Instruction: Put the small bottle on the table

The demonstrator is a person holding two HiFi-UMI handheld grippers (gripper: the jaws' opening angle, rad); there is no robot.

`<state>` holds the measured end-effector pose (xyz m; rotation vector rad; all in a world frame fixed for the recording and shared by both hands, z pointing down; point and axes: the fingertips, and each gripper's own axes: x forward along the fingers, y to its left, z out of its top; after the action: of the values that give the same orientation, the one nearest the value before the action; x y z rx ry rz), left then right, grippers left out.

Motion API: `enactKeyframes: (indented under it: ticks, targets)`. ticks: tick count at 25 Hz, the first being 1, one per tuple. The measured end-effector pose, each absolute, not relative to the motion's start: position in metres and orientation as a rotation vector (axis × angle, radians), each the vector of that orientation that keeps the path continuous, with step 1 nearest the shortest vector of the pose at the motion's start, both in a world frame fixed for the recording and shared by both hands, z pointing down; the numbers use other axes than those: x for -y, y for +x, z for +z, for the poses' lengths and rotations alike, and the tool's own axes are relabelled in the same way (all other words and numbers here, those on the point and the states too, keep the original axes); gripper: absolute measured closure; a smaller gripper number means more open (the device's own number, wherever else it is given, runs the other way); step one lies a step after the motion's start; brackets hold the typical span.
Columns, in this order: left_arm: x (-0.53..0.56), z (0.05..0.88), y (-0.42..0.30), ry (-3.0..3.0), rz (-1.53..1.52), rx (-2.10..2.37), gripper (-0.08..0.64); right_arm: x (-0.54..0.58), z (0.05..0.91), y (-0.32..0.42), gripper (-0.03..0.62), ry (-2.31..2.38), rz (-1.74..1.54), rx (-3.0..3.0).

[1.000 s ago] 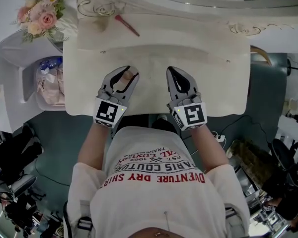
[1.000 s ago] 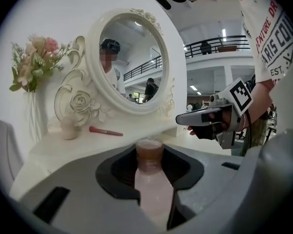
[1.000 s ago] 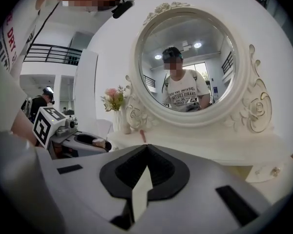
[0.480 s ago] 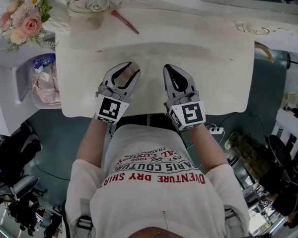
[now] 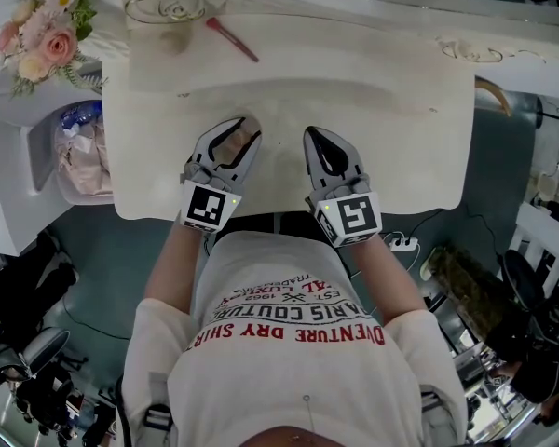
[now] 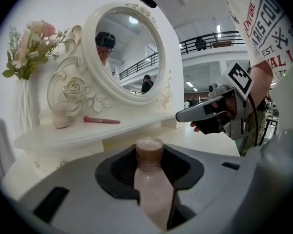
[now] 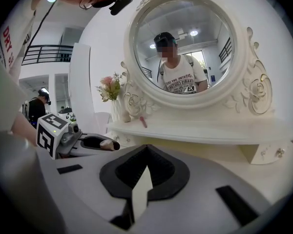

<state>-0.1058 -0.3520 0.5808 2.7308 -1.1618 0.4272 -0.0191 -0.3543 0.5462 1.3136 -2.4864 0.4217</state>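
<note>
Nearby: a slim makeup brush (image 5: 231,41) with a pink handle and a small pale pink pot (image 6: 60,117) sit on the raised shelf (image 5: 354,37) at the back, well apart from both tools.
Mirror: oval mirror (image 6: 129,52) stands above that shelf in a thick white frame with moulded roses and scrolls picked out in gilt.
Flowers: pink and cream flowers (image 6: 29,45) in a tall white vase (image 6: 24,108) stand at the far left end, beside the mirror frame.
Off the counter: a bin (image 5: 82,156) lined with clear plastic stands lower down, to the left.
Counter: cream counter (image 5: 401,119), matt and slightly mottled, with rounded corners and a curved front edge; both tools hover over its near middle.
Small bottle: the small bottle (image 6: 151,191) is pale frosted pink, round-bodied, with a ribbed brownish cap (image 6: 150,149). It lies lengthwise in the left tool, cap end pointing toward the mirror, over the counter. Whether it touches the surface I cannot tell.
Left hand-held gripper: the left hand-held gripper (image 5: 240,130) has grey plastic shells with black inner lining. Its jaws stand partly apart and clamp the bottle's body on both sides.
Right hand-held gripper: the right hand-held gripper (image 5: 315,134) is just beside the left one, of the same grey and black build. Its tips meet, leaving only a thin slit behind them through which the pale counter shows, and it grips nothing.
</note>
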Motion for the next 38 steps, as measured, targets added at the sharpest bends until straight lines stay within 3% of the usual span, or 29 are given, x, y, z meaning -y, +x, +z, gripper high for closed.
enactKeyframes:
  ticks: [9,12,23,26,28,32,38]
  targets:
    - [0.349,0.581,-0.106,2.682,0.328,1.147,0.420,0.345,0.541,-0.019,0.592,1.275,0.438,2.480]
    - [0.348,0.574,-0.102,2.684,0.330,1.141,0.382,0.342,0.534,-0.017,0.592,1.278,0.423,2.487]
    - [0.344,0.491,-0.112,2.751,0.268,1.260,0.370,0.333,0.483,-0.010,0.592,1.331,0.345,2.540]
    - [0.338,0.470,-0.117,2.753,0.282,1.323,0.404,0.330,0.464,-0.012,0.592,1.320,0.289,2.575]
    - [0.335,0.458,-0.121,2.750,0.286,1.377,0.480,0.329,0.452,-0.012,0.592,1.318,0.256,2.593]
    - [0.332,0.435,-0.134,2.720,0.269,1.447,0.539,0.329,0.431,-0.012,0.592,1.346,0.202,2.623]
    - [0.330,0.398,-0.153,2.730,0.246,1.575,0.552,0.329,0.407,-0.018,0.592,1.346,0.137,2.670]
